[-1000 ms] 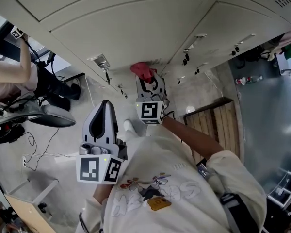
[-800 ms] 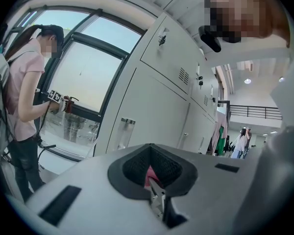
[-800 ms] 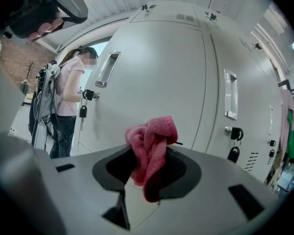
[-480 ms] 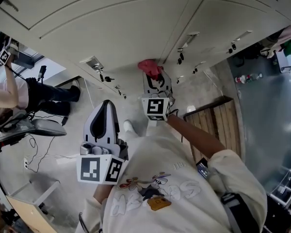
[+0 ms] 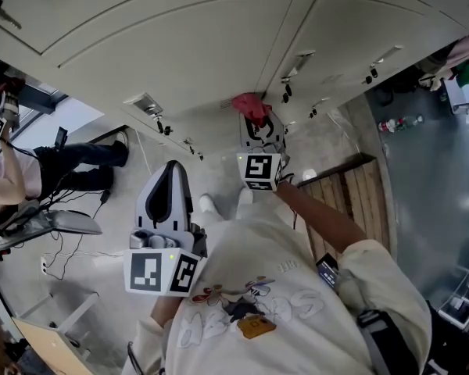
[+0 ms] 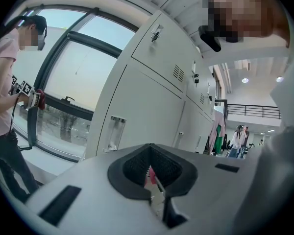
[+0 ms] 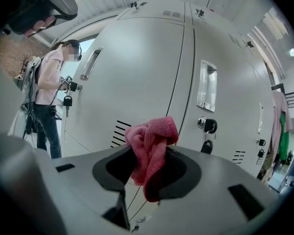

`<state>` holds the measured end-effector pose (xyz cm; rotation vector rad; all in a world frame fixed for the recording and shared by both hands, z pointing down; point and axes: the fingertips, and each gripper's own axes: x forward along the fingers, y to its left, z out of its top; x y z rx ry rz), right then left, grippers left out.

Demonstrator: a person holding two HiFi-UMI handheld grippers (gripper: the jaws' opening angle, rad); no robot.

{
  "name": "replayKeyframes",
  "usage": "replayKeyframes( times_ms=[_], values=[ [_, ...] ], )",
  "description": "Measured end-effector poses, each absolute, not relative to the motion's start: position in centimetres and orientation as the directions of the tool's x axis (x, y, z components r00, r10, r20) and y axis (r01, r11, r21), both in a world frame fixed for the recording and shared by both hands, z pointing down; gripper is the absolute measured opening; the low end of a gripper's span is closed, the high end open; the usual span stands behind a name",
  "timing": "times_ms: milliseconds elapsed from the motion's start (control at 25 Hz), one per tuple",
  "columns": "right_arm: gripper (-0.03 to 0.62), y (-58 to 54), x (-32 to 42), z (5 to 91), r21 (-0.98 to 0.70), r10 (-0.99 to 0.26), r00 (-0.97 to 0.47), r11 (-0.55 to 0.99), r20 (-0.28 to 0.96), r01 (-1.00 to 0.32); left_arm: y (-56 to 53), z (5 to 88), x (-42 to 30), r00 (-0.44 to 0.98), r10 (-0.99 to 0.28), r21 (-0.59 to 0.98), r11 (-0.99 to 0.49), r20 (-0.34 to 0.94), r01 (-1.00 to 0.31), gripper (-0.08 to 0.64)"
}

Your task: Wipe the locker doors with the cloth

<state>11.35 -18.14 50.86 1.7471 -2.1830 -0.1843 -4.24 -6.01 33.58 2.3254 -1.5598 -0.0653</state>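
A pink-red cloth (image 5: 251, 106) (image 7: 149, 148) is bunched up, and my right gripper (image 5: 255, 125) (image 7: 148, 169) is shut on it. It is held up near the low part of a grey locker door (image 5: 187, 45) (image 7: 137, 77), close to the seam between two doors. Whether the cloth touches the metal cannot be told. My left gripper (image 5: 170, 172) (image 6: 150, 176) hangs lower and to the left, away from the lockers, shut with nothing in it.
The door to the right has a lock with a hanging key (image 7: 208, 127) and a label holder (image 7: 207, 86). Vent slots (image 7: 119, 131) sit low on the left door. Another person (image 7: 50, 99) stands at the lockers to the left. A wooden pallet (image 5: 345, 194) lies on the floor.
My right gripper has carried the cloth to the right along the locker fronts. My left gripper has stayed put. The other person at the left has shifted.
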Motion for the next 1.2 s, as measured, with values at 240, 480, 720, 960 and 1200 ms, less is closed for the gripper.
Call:
replayKeyframes(
  times_ms=[240, 480, 720, 960, 1200],
  values=[
    [0.120, -17.0, 10.4, 49.5, 0.299, -0.951, -0.255, 0.298, 0.174, -0.907, -5.8, 33.5, -4.4, 0.400, -0.906, 0.303, -0.345, 0.141, -0.888, 0.005],
    [0.117, -14.5, 9.3, 41.6, 0.208, -0.938, -0.342, 0.344, 0.049, -0.916, -5.3, 33.6, -5.5, 0.384, -0.913, 0.305, -0.330, 0.139, -0.894, 0.005],
    [0.117, -11.4, 8.2, 34.0, 0.198, -0.907, -0.410, 0.386, -0.100, -0.901, -4.9, 33.4, -6.3, 0.375, -0.918, 0.305, -0.323, 0.130, -0.896, 0.006],
    [0.117, -8.5, 7.7, 31.6, 0.155, -0.886, -0.450, 0.431, -0.114, -0.889, -4.1, 32.9, -6.2, 0.397, -0.912, 0.277, -0.357, 0.105, -0.892, 0.006],
    [0.117, -6.4, 7.8, 31.3, 0.112, -0.877, -0.472, 0.462, -0.086, -0.880, -3.4, 32.8, -6.6, 0.399, -0.912, 0.241, -0.369, 0.090, -0.898, 0.005]
  ],
)
